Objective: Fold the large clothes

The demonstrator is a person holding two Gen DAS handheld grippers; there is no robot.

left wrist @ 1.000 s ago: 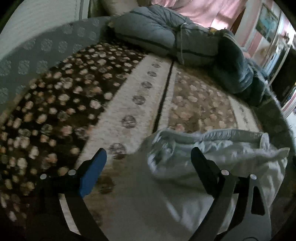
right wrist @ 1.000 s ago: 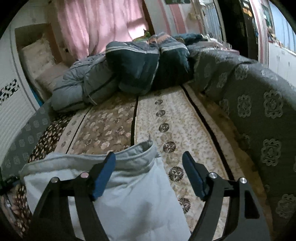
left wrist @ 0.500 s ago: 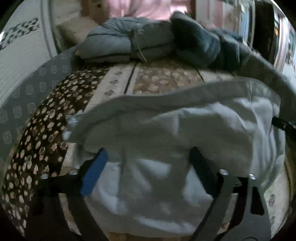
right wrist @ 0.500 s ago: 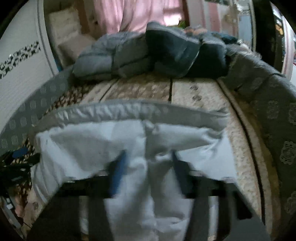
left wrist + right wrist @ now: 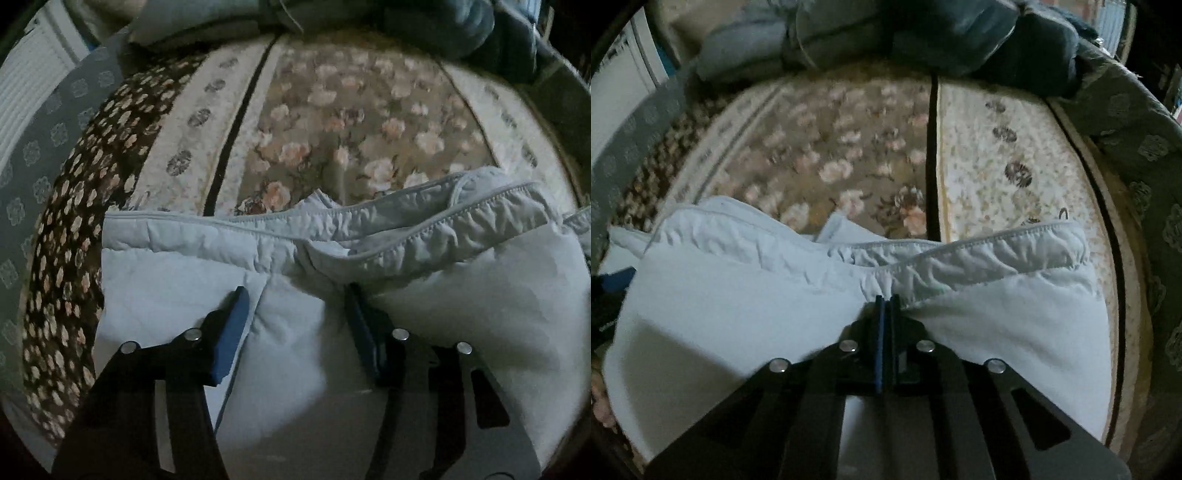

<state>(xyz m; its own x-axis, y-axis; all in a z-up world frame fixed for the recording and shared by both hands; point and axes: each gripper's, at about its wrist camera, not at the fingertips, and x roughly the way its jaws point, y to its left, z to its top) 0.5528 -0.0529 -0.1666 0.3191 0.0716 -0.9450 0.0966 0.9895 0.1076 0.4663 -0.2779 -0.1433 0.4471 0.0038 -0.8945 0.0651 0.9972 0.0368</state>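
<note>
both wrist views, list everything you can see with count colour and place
padded garment: one, pale blue-white, spread nearest the grippers, elastic band at its far edge
bedspread: one, floral beige, cream and brown strips, under the garment
quilts: a pile, number unclear, grey-blue and dark teal, far end of bed
left gripper: one, black with blue pads, jaws apart around a garment fold
right gripper: one, black and blue, shut on the garment below its band

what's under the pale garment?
The pale garment lies on the patterned bedspread, whose floral and cream stripes show beyond its elastic hem. The right gripper is pinched on the cloth. Anything directly beneath the fabric is covered.
</note>
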